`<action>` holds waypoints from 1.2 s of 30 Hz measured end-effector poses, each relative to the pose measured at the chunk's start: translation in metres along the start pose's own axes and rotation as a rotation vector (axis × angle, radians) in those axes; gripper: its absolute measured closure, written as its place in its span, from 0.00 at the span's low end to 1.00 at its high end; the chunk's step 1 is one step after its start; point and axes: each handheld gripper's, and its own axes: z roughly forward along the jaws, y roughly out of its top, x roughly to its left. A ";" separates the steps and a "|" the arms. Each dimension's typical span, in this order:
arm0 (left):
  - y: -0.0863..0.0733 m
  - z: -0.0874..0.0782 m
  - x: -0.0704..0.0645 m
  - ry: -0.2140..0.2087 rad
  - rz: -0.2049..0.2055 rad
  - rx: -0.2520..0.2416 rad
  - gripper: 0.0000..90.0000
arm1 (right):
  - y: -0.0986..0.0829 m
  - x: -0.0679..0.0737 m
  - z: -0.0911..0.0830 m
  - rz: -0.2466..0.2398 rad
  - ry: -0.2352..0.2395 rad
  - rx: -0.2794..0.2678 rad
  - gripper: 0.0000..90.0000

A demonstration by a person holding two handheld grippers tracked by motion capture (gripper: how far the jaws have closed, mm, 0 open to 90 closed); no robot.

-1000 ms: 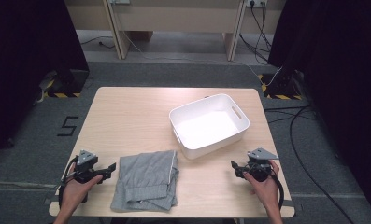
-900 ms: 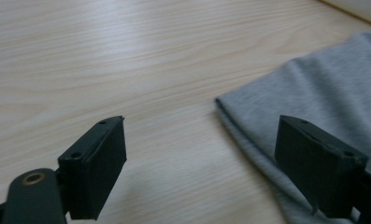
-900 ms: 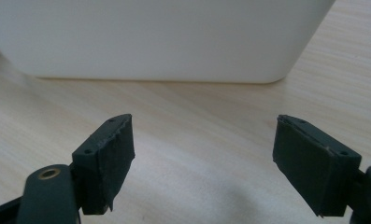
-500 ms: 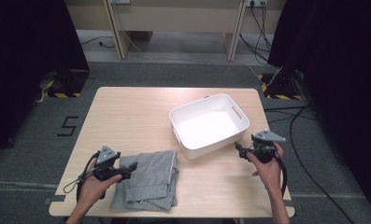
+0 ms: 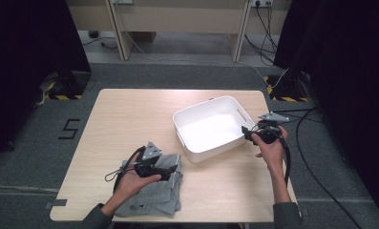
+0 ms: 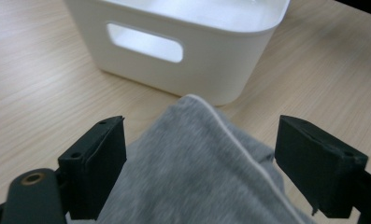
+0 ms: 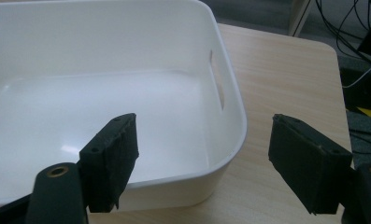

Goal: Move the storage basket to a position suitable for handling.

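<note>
A folded grey cloth (image 5: pixel 151 195) lies near the front edge of the wooden table (image 5: pixel 130 119). My left gripper (image 5: pixel 169 172) hovers over the cloth's upper part, pointing right at a white plastic bin (image 5: pixel 211 125). In the left gripper view this gripper (image 6: pixel 199 126) is open, with the grey cloth (image 6: pixel 197 172) lying between and below the jaws and the bin's slotted wall (image 6: pixel 174 51) just beyond. My right gripper (image 5: pixel 247 134) is at the bin's right side. In its own view the right gripper (image 7: pixel 204 122) is open and straddles the rim of the empty bin (image 7: pixel 234 116).
Bare tabletop (image 5: pixel 225 186) lies between the cloth and the person's right forearm. Black cables (image 5: pixel 316 143) trail on the floor at the table's right. Dark curtains stand on both sides, and a bench (image 5: pixel 177 19) is at the back.
My left gripper has moved right, from beside the cloth to over it. My right gripper has moved forward from the front right of the table to the bin's right rim.
</note>
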 end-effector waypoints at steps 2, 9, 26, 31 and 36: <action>0.008 0.010 -0.003 0.001 0.008 0.006 0.19 | 0.000 -0.002 0.006 0.018 -0.003 0.002 0.29; 0.027 0.040 -0.009 -0.022 -0.022 0.009 0.23 | -0.003 -0.006 0.016 0.042 0.000 0.031 0.31; 0.040 0.053 0.014 0.000 -0.094 0.002 0.37 | -0.004 0.011 0.013 0.066 0.058 0.082 0.34; 0.038 0.047 0.028 0.013 -0.111 0.009 0.38 | -0.003 0.023 0.013 0.025 0.090 0.122 0.35; 0.033 0.041 0.040 0.007 -0.135 0.004 0.39 | -0.004 0.030 0.013 0.008 0.125 0.145 0.38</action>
